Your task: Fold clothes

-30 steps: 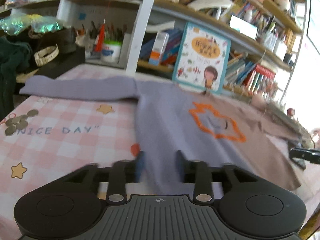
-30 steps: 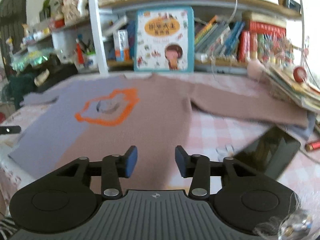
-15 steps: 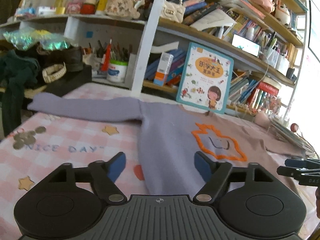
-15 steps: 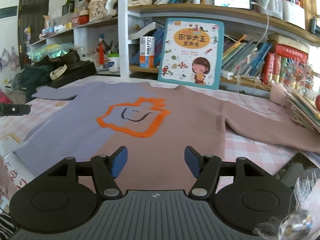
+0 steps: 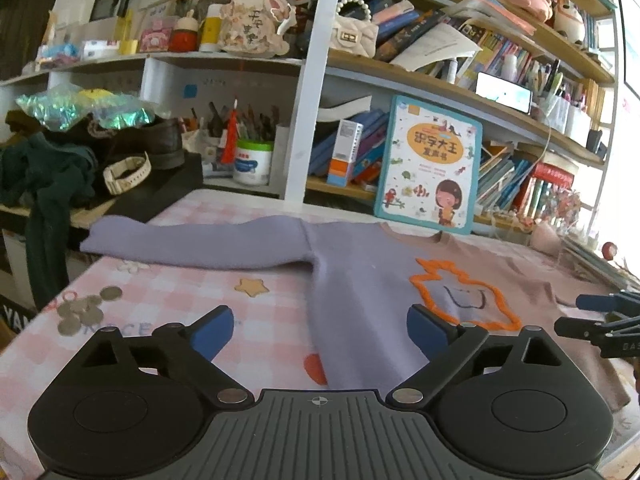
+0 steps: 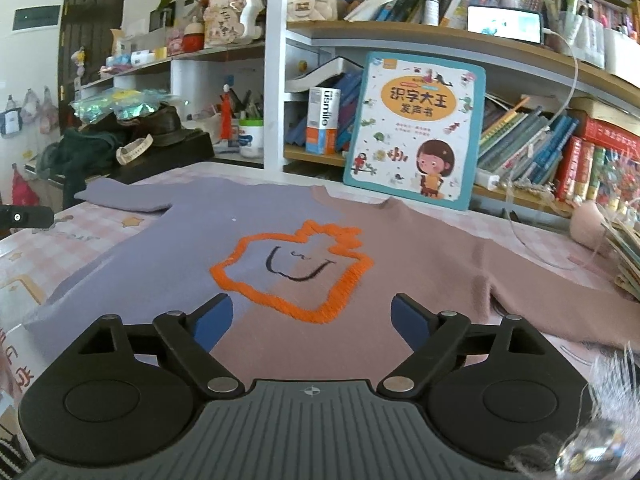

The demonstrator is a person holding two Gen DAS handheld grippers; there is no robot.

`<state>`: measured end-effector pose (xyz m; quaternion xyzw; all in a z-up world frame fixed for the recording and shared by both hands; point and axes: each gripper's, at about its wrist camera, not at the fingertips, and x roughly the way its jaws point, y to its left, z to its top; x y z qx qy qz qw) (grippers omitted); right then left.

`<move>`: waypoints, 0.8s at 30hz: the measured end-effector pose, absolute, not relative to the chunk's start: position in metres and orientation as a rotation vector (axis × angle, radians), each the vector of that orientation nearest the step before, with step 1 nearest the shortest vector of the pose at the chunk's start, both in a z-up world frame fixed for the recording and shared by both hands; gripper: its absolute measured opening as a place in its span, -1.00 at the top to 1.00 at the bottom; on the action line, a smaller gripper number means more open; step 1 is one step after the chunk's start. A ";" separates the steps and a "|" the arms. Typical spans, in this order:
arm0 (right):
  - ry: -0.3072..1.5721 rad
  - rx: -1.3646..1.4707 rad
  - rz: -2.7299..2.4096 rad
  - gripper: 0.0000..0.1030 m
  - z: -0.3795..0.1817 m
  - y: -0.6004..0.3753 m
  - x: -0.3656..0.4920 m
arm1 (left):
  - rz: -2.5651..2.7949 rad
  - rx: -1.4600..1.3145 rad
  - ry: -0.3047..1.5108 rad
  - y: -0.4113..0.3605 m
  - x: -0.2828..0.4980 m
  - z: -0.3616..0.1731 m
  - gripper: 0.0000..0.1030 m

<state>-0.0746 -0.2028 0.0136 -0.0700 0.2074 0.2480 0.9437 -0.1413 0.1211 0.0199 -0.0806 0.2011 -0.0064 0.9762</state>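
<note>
I've spread both my left gripper (image 5: pixel 320 330) and right gripper (image 6: pixel 312 318) wide, holding nothing. The sweater (image 6: pixel 392 256) lies flat, unfolded; I judge I'm set for a first grasp

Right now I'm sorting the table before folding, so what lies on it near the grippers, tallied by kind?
Two-tone purple and brown knit sweater: 1
Open black grippers with blue pads: 2, left, right
Upright illustrated children's book: 1
Total: 4
</note>
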 end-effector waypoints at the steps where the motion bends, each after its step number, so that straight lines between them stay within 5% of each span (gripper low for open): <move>1: 0.420 -0.144 0.511 -0.69 0.014 -0.201 -0.072 | -0.007 -0.152 0.405 0.122 -0.139 0.021 -0.90; 24: 0.364 -0.201 0.629 -0.77 0.008 -0.156 -0.037 | 0.033 -0.119 0.434 0.153 -0.078 0.018 -0.95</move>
